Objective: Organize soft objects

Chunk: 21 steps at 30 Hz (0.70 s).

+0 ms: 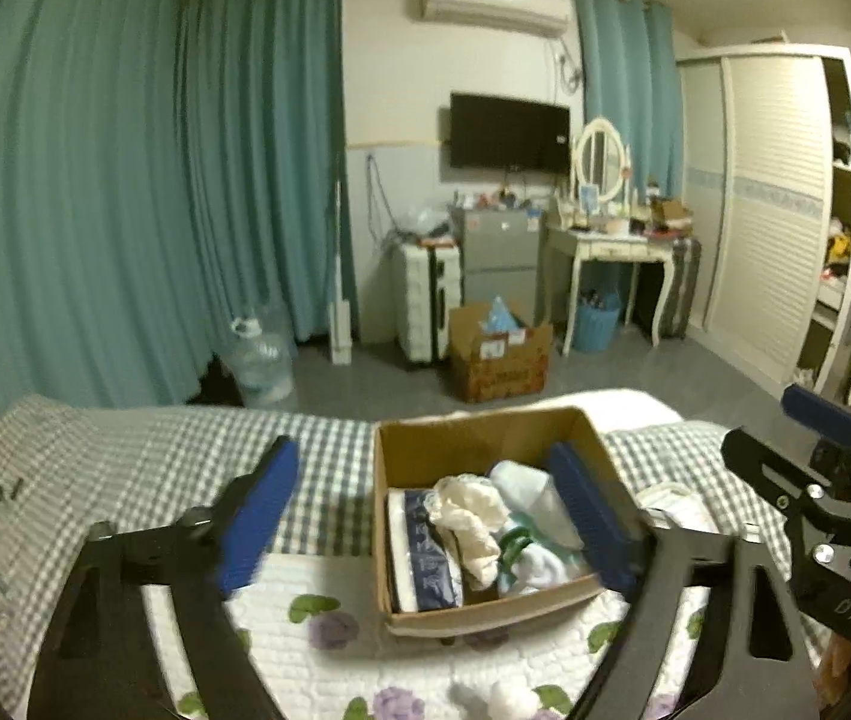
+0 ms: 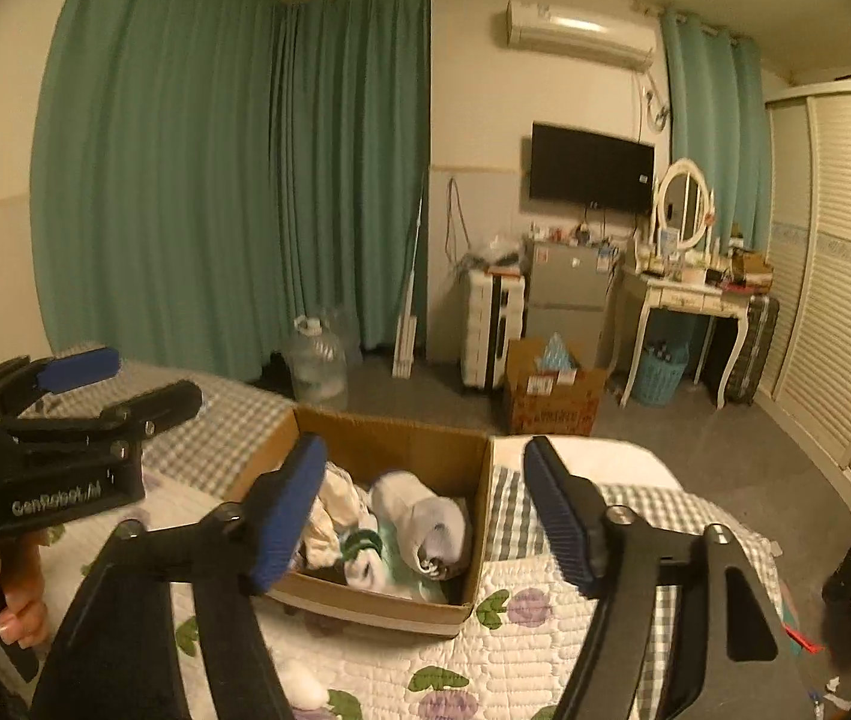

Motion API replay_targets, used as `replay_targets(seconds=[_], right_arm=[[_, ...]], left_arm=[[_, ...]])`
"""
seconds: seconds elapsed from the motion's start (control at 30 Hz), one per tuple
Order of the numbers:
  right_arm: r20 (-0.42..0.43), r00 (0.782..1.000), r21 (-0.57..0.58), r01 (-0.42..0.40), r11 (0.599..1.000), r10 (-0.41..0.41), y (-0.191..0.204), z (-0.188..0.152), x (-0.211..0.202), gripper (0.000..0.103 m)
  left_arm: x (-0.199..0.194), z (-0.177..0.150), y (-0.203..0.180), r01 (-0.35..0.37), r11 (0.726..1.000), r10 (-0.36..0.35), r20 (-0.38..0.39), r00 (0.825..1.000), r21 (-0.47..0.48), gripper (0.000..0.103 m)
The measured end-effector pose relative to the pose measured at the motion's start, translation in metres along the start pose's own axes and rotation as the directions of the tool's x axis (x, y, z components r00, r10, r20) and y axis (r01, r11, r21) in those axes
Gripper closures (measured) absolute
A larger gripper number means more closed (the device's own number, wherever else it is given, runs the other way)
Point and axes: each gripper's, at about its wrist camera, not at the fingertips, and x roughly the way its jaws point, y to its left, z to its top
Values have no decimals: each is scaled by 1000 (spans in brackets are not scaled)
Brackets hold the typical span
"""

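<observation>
Both tools (image 1: 425,516) (image 2: 425,516) agape, empty, above box rim (image 1: 485,420)

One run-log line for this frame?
left gripper: open, empty | right gripper: open, empty | brown cardboard box: on bed, holds soft items

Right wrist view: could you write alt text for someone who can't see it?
An open claw hovers, empty, over a cardboard box of rolled socks and soft cloths on a floral quilt. The other claw, hand-held, shows at left, with teal curtains behind.
</observation>
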Motion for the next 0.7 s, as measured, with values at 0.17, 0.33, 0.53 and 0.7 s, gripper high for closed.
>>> replay_targets(seconds=[0.17, 0.33, 0.53, 0.7], right_arm=[[62, 998, -8, 14, 1000, -14, 7, 14, -49, 20], [90, 996, -11, 23, 1000, -22, 13, 16, -89, 9], [106, 993, -7, 49, 999, -47, 17, 15, -119, 5], [115, 992, 1, 59, 998, -59, 18, 12, -137, 0]], left_arm=[[-39, -1, 0, -13, 1000, 14, 60, 998, -8, 1], [-67, 2, 3, -28, 999, 30, 85, 996, -29, 0], [-89, -5, 4, -43, 998, 47, 98, 994, -43, 0], [-97, -10, 7, -59, 997, 64, 103, 993, -56, 0]])
